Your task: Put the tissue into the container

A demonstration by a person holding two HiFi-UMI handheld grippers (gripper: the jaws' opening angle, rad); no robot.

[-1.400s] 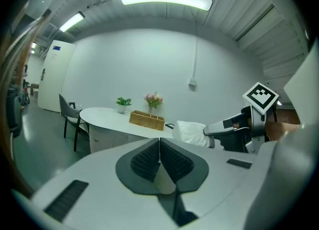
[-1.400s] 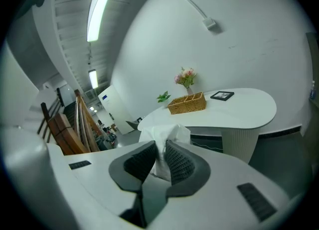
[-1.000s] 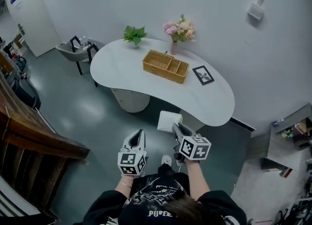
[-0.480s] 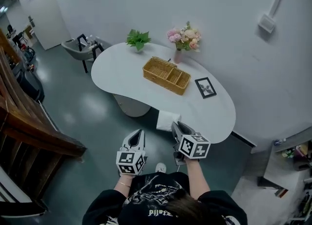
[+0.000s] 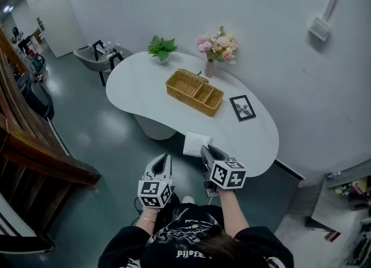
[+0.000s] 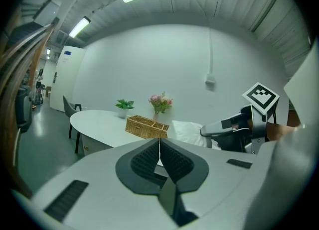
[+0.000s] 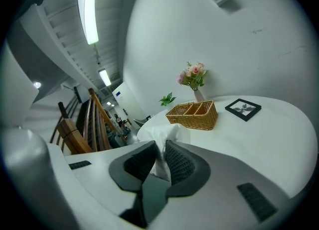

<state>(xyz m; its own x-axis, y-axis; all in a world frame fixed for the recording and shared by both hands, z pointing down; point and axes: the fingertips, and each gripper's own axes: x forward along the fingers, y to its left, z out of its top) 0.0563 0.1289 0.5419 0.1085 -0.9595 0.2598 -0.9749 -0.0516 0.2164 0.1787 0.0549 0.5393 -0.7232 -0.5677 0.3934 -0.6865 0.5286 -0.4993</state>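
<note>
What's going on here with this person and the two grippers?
A person holds a gripper in each hand, facing a white table. The right gripper is clamped on a tissue near the table's edge. The left gripper is shut and empty. The wicker basket sits on the table ahead; the tissue is not yet in it.

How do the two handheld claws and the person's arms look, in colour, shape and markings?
The left claw and the right claw both have light grey, smooth, rounded shells that taper toward the tips. Their inner pads are dark and ribbed. Each claw carries a white cube with black square markers at its back. The person wears a black short-sleeved shirt with white print.
</note>
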